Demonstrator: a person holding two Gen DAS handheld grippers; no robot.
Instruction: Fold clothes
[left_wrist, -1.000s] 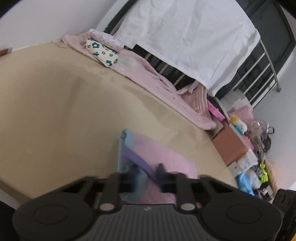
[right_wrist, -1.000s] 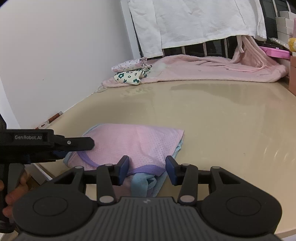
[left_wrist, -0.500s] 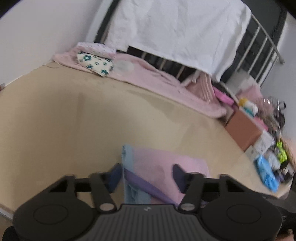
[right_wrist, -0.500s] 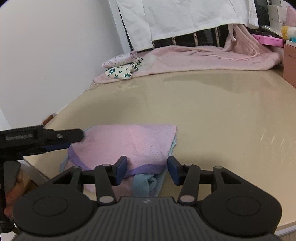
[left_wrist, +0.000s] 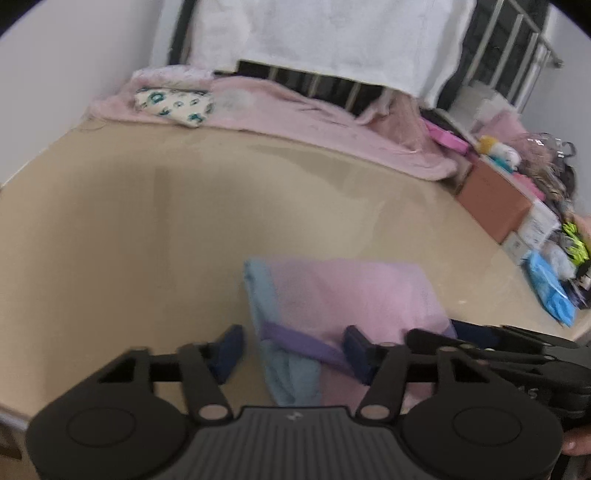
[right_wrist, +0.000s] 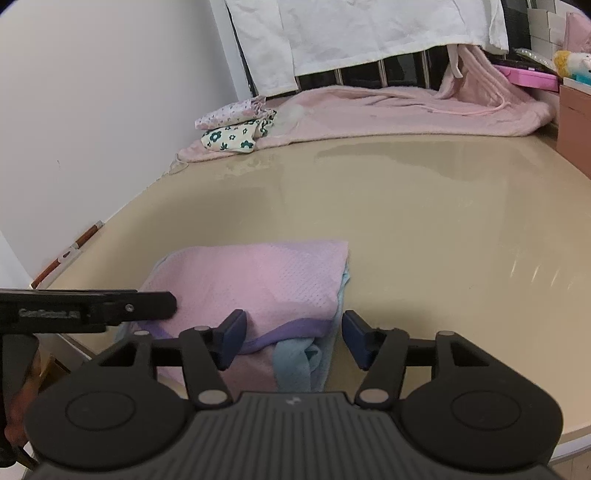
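Observation:
A folded pink garment (left_wrist: 351, 291) with purple trim and light blue layers lies flat near the front edge of the beige table (left_wrist: 129, 240). My left gripper (left_wrist: 293, 350) hovers over its near left corner. Its jaws are opening, and the purple trim and blue fabric lie loose between them with no pad pressing. In the right wrist view the same pink garment (right_wrist: 258, 280) lies under my right gripper (right_wrist: 293, 338). These jaws are opening too and straddle the bunched blue end without gripping it. The left gripper (right_wrist: 110, 308) reaches in from the left beside the garment.
At the back of the table a pink blanket (right_wrist: 388, 110) lies along a railing draped with a white sheet (right_wrist: 351, 29). Folded floral clothes (right_wrist: 232, 136) are stacked on its left end. A brown box (left_wrist: 495, 199) and assorted clutter stand to the right.
My left gripper, shut on the garment's near edge a second ago, has opened, let it go and rolled level. The right jaws have spread wider. The garment stays flat.

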